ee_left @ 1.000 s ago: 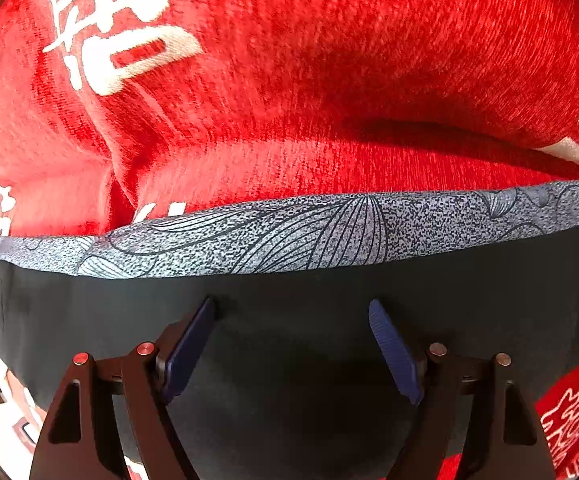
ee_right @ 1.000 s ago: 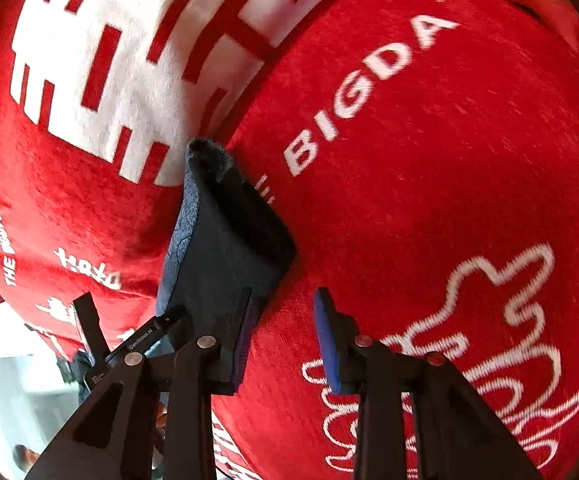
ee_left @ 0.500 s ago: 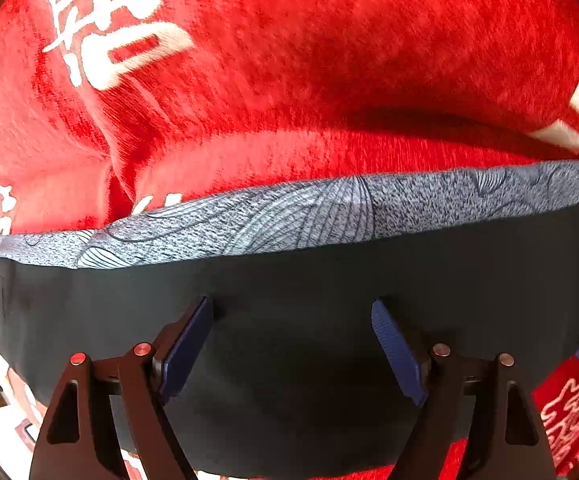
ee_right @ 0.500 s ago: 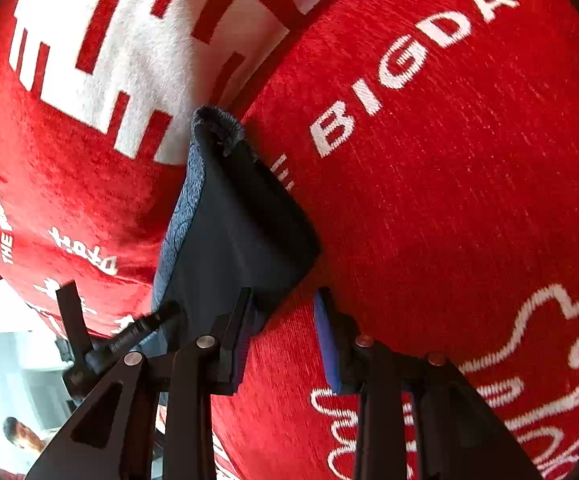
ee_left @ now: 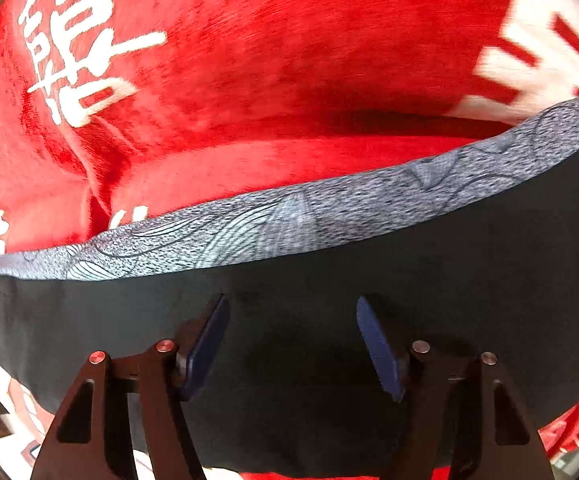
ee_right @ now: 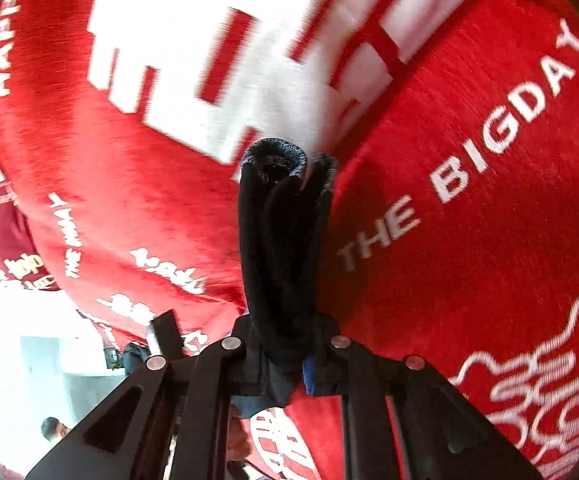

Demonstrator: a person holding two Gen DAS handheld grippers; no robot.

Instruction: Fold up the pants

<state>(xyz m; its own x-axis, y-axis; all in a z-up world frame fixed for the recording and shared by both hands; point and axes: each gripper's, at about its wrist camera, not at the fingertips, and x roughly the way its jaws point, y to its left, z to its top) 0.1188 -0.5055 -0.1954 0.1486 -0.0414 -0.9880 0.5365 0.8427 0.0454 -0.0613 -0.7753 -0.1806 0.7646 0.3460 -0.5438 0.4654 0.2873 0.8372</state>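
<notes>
Black pants (ee_left: 329,360) with a grey patterned waistband (ee_left: 289,224) lie across a bright red blanket (ee_left: 249,80) printed with white lettering. The waistband is the landmark here.

The left gripper (ee_left: 293,344) points straight down over the black cloth just below the waistband. Its blue pads stand apart, having just narrowed a little, and nothing is pinched between them; whether the tips touch the fabric cannot be told.

At one end of the waistband, the right gripper (ee_right: 289,360) has just closed its jaws and now pinches a bunched, several-layered corner of the pants (ee_right: 281,248). The cloth stands up in front of it, with the waistband's grey edge curled over at the top.

This looks like the gather-and-lift step that starts a fold: one corner is secured, the other not. Next, the left gripper probably needs to come down on the cloth near the waistband and close, so both ends can be carried over together without the fabric sagging.
</notes>
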